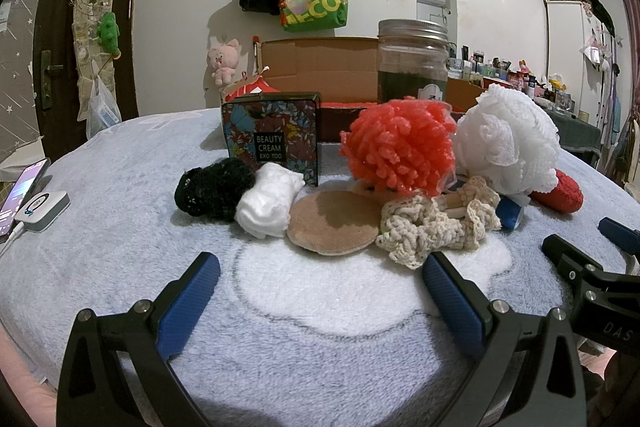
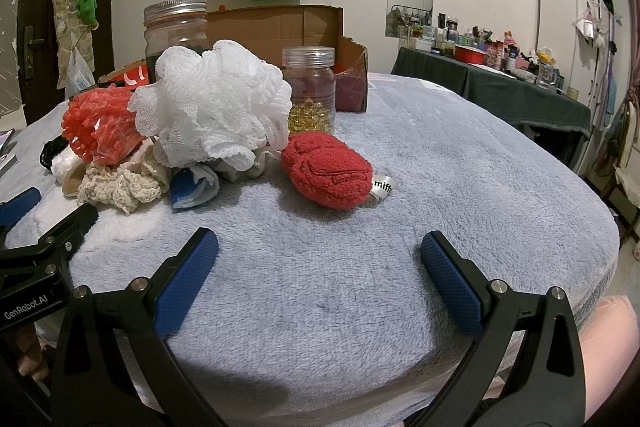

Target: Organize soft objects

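A pile of soft things lies on the blue fleece blanket (image 1: 120,267): a black scrunchie (image 1: 212,189), a white sock roll (image 1: 268,201), a tan round pad (image 1: 332,223), a cream crochet scrunchie (image 1: 432,223), a red-orange loofah (image 1: 400,147), a white mesh loofah (image 1: 508,143) (image 2: 212,107) and a red plush pouch (image 2: 328,169) (image 1: 560,191). My left gripper (image 1: 320,291) is open and empty in front of the pile. My right gripper (image 2: 320,267) is open and empty, in front of the red pouch.
An open cardboard box (image 1: 320,67) stands behind the pile, with a patterned Beauty Cream tin (image 1: 272,139), a large glass jar (image 1: 412,59) and a smaller plastic jar (image 2: 310,91). A phone and charger (image 1: 40,207) lie at the left edge.
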